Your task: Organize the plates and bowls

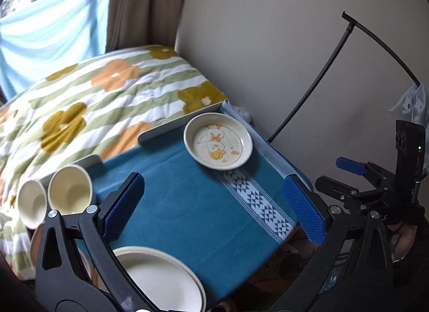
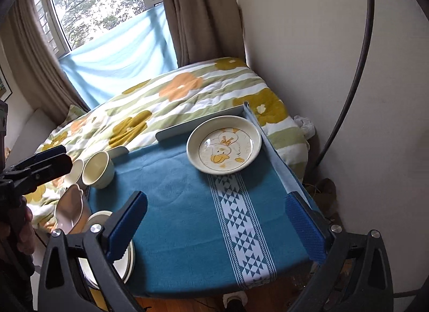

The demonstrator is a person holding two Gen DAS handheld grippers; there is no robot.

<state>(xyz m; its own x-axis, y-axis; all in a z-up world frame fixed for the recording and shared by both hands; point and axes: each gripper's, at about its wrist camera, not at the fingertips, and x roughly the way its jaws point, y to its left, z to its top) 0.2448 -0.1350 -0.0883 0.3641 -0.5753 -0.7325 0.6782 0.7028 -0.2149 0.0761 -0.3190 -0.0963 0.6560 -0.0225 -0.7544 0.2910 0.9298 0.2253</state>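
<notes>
A cream plate with a yellow duck drawing (image 1: 218,144) (image 2: 224,144) lies alone at the far right corner of the blue-clothed table (image 1: 187,204) (image 2: 182,204). Two cream bowls (image 1: 70,188) (image 2: 98,169) stand at the table's left edge. A stack of plain cream plates (image 1: 163,279) (image 2: 126,266) sits at the near left. My left gripper (image 1: 213,208) hangs open above the cloth, nothing between its blue pads. My right gripper (image 2: 215,228) is open too and holds nothing. In the left wrist view the right gripper (image 1: 354,175) shows at the right edge.
A raised grey rim (image 1: 185,121) (image 2: 203,121) borders the table's far side and right side. A flowered quilt (image 1: 93,102) (image 2: 174,97) covers the bed behind. A pinkish dish (image 2: 70,210) stands beside the bowls. A black curved pole (image 1: 321,76) (image 2: 356,70) leans by the wall on the right.
</notes>
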